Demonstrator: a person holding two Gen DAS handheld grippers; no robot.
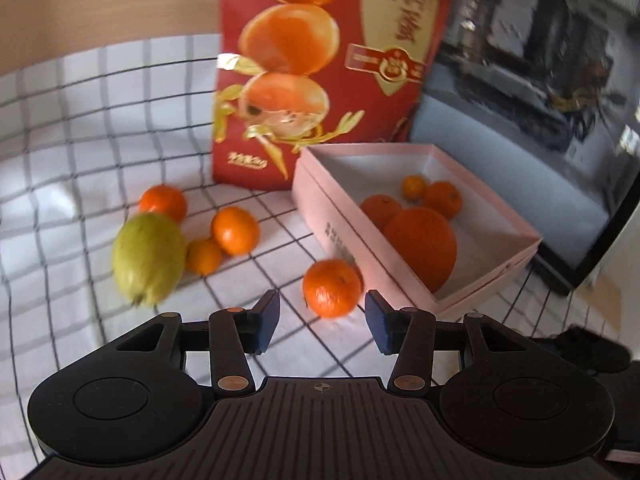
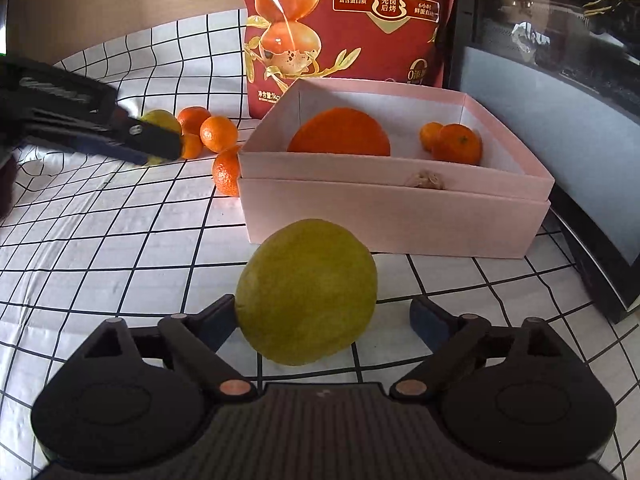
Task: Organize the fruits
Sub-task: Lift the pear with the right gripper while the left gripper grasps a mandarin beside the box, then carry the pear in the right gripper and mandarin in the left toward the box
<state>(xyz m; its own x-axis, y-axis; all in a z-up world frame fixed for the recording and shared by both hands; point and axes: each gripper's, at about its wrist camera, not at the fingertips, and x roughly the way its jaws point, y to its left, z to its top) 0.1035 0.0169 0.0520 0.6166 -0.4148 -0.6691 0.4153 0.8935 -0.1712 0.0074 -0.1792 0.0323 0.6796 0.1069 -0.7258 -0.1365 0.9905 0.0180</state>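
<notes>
Left gripper (image 1: 320,322) is wide open, holding nothing; a small round orange mandarin (image 1: 331,288) sits on the checked white tablecloth (image 1: 80,160) just ahead btwn the tips, touching or nearly touching the shallow pink cardboard box (image 1: 472,236) at 1 o'clock. Right gripper (image 2: 323,318) is spread too; a round yellow-green citrus fruit (image 2: 306,291) lies btwn the fingers, left pad (image 2: 218,318) against it, right pad clear, so not gripped. Box w/ a big orange (image 2: 340,132) stands at 12 o'clock. Step: approach/pick. Next: close on fruit, lift over box wall w/o nudging it.
</notes>
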